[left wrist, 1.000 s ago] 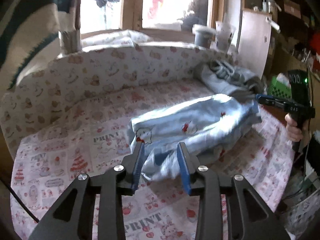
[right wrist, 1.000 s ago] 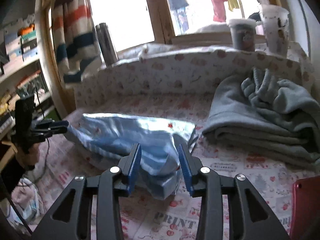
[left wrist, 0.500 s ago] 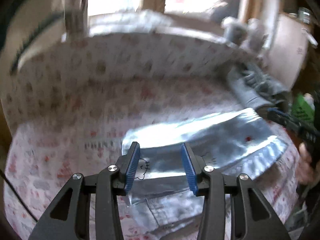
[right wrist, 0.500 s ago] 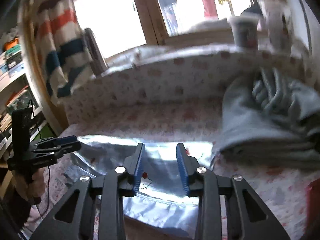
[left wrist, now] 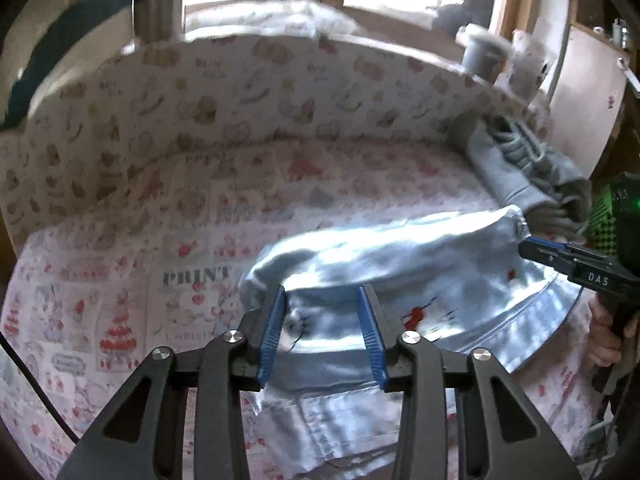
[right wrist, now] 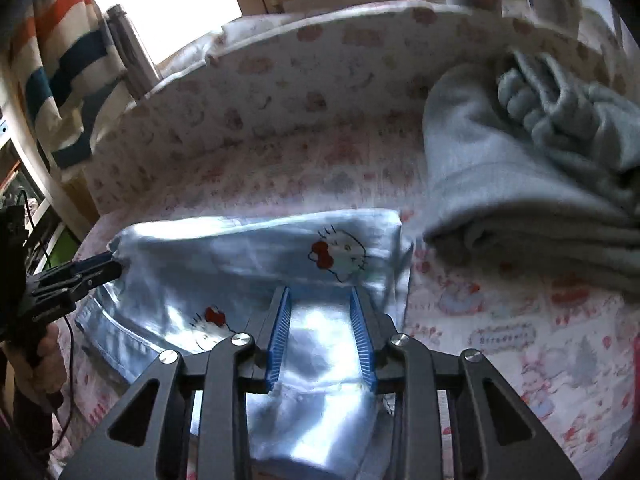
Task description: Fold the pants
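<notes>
Our left gripper [left wrist: 322, 330] hovers over the light blue pants [left wrist: 400, 276], its blue-padded fingers [left wrist: 272, 332] spread apart with nothing between them. The pants lie folded on the surface [left wrist: 120, 280] under a pink-and-white printed cloth, just beside a stack of folded grey garments [left wrist: 524, 172].

From the left wrist view we read "PRINT" on the cloth beside the pants, and "DAS" on the body of our right gripper [left wrist: 532, 250], whose tip sits at the far edge of the pants near the grey stack. Whether those fingers are parted or pressed on fabric, this view does not settle. A grey cup [left wrist: 480, 54] stands on the sill behind the patterned backboard [left wrist: 240, 92].

The right wrist view tells more — our right gripper [right wrist: 322, 332] has its fingers [right wrist: 278, 340] apart, and the pale cloth lies beneath them, not pinched. Here the pants [right wrist: 256, 264] show two cat faces with red bows, one clear near the folded corner, one partly hidden behind the gripper. The same view catches our left gripper [right wrist: 106, 266] at the pants' other end, its tips at the cloth's edge, and a striped curtain [right wrist: 52, 68] in orange, blue and cream beside a steel flask [right wrist: 128, 52] at the window. Faint lettering on the cloth at right is too blurred to read.
</notes>
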Motion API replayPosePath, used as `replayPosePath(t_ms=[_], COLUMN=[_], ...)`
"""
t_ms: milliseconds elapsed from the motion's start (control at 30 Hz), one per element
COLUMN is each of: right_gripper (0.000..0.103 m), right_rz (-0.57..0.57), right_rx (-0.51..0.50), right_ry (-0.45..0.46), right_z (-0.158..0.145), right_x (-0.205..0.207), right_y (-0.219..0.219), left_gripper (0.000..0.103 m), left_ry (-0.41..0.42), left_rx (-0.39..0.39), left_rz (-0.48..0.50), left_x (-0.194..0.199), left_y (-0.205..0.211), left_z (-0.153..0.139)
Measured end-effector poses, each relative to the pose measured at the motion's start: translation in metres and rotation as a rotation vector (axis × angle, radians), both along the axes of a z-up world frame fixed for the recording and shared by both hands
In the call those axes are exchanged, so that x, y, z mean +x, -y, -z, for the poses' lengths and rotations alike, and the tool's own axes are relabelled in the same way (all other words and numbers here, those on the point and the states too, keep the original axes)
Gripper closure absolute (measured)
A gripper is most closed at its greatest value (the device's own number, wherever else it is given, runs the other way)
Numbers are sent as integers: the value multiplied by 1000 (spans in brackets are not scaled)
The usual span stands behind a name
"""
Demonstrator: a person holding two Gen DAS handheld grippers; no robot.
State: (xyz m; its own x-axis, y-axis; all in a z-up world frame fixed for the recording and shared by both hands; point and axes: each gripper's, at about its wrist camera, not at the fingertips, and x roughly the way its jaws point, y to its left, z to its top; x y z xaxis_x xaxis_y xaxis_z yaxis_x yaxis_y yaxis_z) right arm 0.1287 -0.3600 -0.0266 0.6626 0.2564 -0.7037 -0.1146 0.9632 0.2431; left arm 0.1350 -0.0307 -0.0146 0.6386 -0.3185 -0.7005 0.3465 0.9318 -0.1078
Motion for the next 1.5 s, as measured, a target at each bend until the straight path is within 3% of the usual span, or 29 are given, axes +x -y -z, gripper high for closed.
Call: replayPosePath(t_ms=[167, 300, 367, 467, 567, 733, 1033, 1133, 1267, 1333, 1500], right_gripper=[71, 71, 71, 71, 86, 88, 90, 89, 89, 89, 90], right_rz=[-19, -34, -35, -41, -59, -53, -56, -55, -64, -79, -76], right_rx=[35, 67, 84, 132, 151, 144, 122, 81, 102, 118, 78], right_ry=[109, 139, 135, 74, -22, -128, -88, -61, 8, -4, -134], right_z=[-45, -66, -67, -55, -29, 7, 15, 6, -15, -17, 7], right_x=[-2, 11, 18, 37, 56, 68, 67, 61, 51, 50, 62], right_y=[-14, -40, -49, -61, -63, -60, -56, -56, -51, -51, -56], left_gripper=[67, 67, 68, 77, 77, 75, 72, 72, 72, 72, 73], left_ry=[60, 14, -17, -72, -87, -84, -24, 33, 92, 77, -43], left_rx=[6, -37, -22, 10, 13, 41, 62, 67, 53, 60, 101], left_rz=[57, 85, 63, 47, 36, 44, 75, 69, 37, 19, -14], left_x=[-5, 11, 22, 36, 43, 45, 37, 27, 20, 24, 43], left_y=[29, 53, 61, 68, 65, 68, 66, 66, 61, 59, 58], left_z=[-27, -31, -25, -9, 4, 13, 12, 1, -11, -10, 15])
